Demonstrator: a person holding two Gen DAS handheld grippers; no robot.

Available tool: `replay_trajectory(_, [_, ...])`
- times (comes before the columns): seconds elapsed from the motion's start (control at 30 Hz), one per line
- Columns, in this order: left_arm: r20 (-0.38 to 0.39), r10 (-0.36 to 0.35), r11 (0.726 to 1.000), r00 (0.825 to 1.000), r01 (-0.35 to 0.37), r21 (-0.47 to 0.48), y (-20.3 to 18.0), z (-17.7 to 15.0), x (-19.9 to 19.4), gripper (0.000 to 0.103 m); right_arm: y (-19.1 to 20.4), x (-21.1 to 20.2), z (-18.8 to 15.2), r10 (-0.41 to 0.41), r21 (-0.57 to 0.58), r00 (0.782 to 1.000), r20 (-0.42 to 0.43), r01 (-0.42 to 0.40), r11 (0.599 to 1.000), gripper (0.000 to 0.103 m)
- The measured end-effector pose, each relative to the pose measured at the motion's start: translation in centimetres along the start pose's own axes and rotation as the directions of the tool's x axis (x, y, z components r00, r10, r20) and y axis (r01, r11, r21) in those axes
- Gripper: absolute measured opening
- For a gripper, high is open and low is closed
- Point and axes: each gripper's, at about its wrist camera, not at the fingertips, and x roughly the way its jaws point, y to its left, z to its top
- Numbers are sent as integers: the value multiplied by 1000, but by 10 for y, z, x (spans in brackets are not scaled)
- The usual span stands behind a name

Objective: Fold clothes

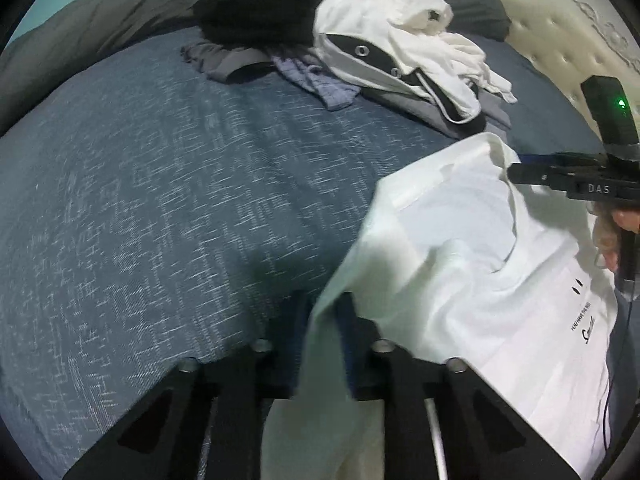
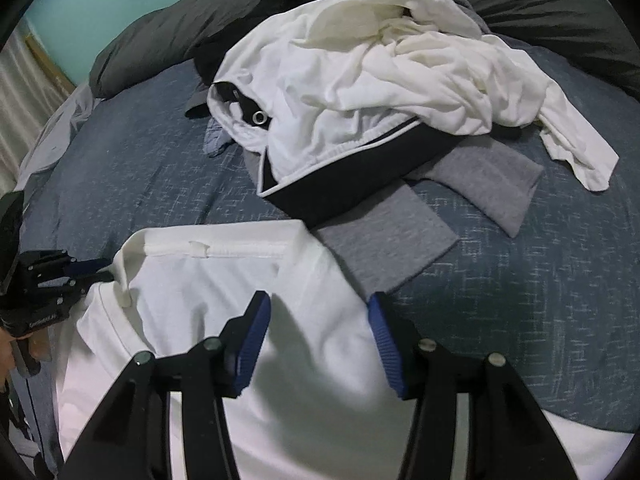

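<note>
Pinching white t-shirt point(image 2: 248, 312) edge in left claw point(image 1: 320, 320), shirt trailing rightward across bed point(image 1: 160, 200). Hovering right claw point(image 2: 316, 328) wide over shirt body, gripping nothing. Sitting beyond collar: unfolded clothes pile point(image 2: 380, 92).

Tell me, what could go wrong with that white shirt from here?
1. Only the left gripper pinches the white shirt; the right gripper is open above it, so a pull might drag the cloth crooked.
2. The shirt's far corner lies on a grey garment, which may come along when folding.
3. The heap of clothes sits close, leaving little bare bedspread on that side.
</note>
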Motion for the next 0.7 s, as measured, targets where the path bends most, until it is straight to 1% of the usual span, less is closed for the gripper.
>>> replay_trajectory(0.03, [3, 4, 1000, 1000, -4, 13, -3, 1, -1, 5, 2, 0, -1, -2, -15, 1000, 1, 2, 1000, 25])
replay_trajectory(0.07, [12, 14, 1000, 1000, -15, 28, -5, 1, -3, 4, 3, 0, -2, -4, -30, 1000, 4, 4, 1000, 13])
replay_trajectory(0.17, [49, 40, 998, 998, -42, 40, -5, 3, -13, 3, 4, -9, -2, -5, -49, 999, 40, 7, 999, 9])
replay_trajectory(0.33, [130, 97, 995, 987, -98, 4, 7, 13, -37, 3, 2, -26, 2, -8, -57, 995, 104, 14, 998, 8])
replay_trajectory(0.5, [145, 143, 990, 979, -140, -33, 20, 37, -47, 3, -2, -41, 15, -28, -45, 987, 161, 35, 998, 7])
replay_trajectory(0.57, [156, 157, 988, 975, -154, -35, 20, 47, -51, 3, -3, -48, 21, -36, -39, 982, 184, 44, 998, 7])
replay_trajectory(0.7, [175, 170, 985, 970, -163, -56, 23, 72, -57, 3, -8, -57, 31, -49, -24, 974, 219, 56, 998, 7])
